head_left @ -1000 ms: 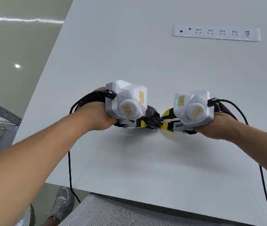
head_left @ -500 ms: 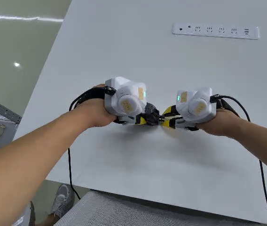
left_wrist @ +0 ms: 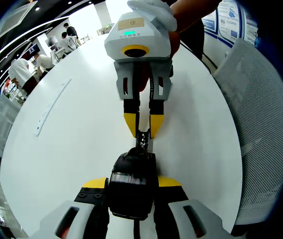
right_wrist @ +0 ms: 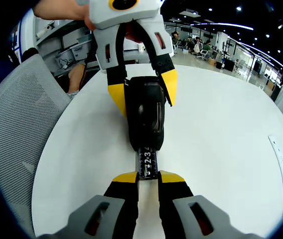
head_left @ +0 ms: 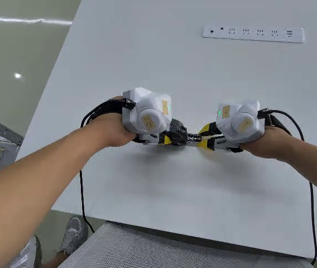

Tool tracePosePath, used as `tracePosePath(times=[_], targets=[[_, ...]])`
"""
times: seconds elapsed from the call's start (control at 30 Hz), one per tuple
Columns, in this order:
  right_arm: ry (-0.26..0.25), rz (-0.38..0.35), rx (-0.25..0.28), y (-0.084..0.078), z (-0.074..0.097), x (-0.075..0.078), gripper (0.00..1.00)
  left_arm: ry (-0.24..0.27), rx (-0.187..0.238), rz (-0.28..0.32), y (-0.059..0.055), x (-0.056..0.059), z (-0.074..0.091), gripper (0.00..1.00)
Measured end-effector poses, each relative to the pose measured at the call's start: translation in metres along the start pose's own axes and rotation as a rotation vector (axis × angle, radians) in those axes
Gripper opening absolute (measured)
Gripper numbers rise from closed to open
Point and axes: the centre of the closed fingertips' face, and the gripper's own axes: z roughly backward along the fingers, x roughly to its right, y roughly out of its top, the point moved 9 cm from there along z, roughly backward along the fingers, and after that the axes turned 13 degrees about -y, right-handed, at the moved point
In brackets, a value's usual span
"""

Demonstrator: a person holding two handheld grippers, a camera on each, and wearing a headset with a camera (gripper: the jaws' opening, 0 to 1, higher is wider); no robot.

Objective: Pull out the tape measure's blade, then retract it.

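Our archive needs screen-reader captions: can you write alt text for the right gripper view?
The right claw pinches a short pulled-out length of numbered blade; opposite, the left claw clamps the black tape measure over a white table.

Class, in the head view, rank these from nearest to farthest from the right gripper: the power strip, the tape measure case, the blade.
1. The blade: pinched in the right gripper, at its tips.
2. The tape measure case: further left, held in the left gripper.
3. The power strip: far off, near the top of the view.
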Motion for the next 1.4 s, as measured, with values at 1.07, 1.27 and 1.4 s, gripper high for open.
tracePosePath(times=[1.07, 1.27, 1.4], targets=[[0.006, -0.066, -0.028, -0.029, 0.038, 0.003, 0.09, -0.008, -0.018, -0.007, 0.002, 0.0, 0.001, 0.3], [0.007, -0.074, -0.03, -0.035, 0.042, 0.004, 0.09, -0.008, -0.022, -0.008, 0.001, -0.001, -0.001, 0.3], [0.008, -0.075, -0.035, -0.038, 0.045, 0.005, 0.09, -0.006, -0.024, -0.009, 0.002, 0.0, 0.0, 0.3]])
